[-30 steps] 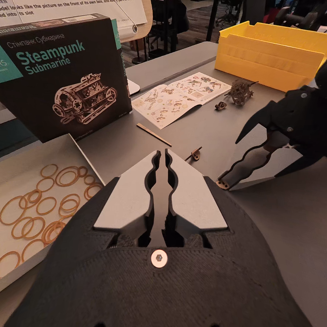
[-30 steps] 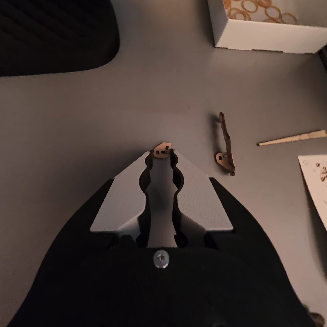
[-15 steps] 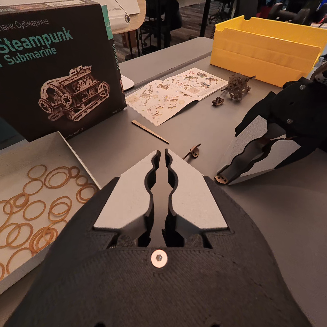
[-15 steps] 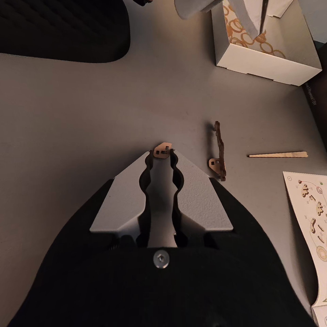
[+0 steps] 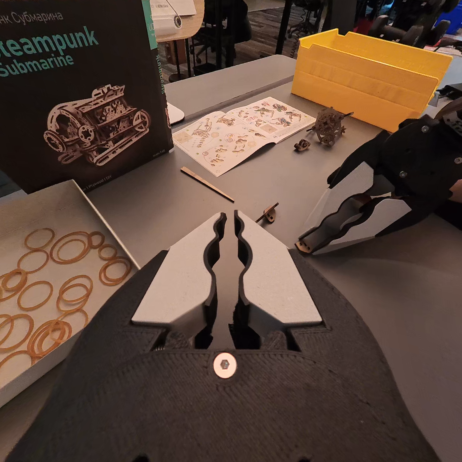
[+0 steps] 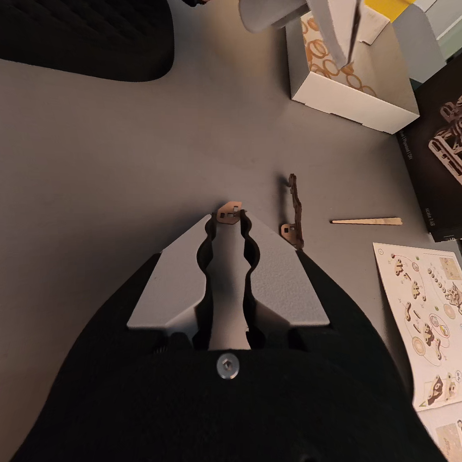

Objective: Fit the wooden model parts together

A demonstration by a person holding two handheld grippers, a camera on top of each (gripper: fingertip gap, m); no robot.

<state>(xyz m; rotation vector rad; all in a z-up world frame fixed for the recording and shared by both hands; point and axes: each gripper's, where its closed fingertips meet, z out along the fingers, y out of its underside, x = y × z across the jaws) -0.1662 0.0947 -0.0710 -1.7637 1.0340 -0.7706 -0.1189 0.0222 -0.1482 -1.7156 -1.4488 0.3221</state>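
Note:
My right gripper (image 6: 228, 215) is shut on a small flat wooden piece (image 6: 228, 212) with square cut-outs, held at the fingertips just above the grey table. It also shows in the left wrist view (image 5: 303, 246), tips down at the table with the piece (image 5: 302, 247) between them. A long dark wooden part with a tab (image 6: 295, 212) lies just right of it; it also shows in the left wrist view (image 5: 268, 215). My left gripper (image 5: 230, 215) is shut and empty, hovering near that part. A partly built wooden model (image 5: 328, 125) stands farther back.
A white tray of rubber bands (image 5: 62, 200) sits at the left, the dark kit box (image 5: 75, 87) behind it. An open instruction booklet (image 5: 240, 132), a thin wooden stick (image 5: 207, 183), a small loose part (image 5: 301, 144) and a yellow bin (image 5: 362, 75) lie beyond. Across from one pair of fingers to the other is roughly 12 cm. My left tips are about 35 cm from the partly built wooden model (image 5: 328, 125), my right tips only 25 cm.
My left gripper has drifted right and closer to the right gripper. My right gripper has pulled back a little, still holding the small piece; more of the booklet and box now show.

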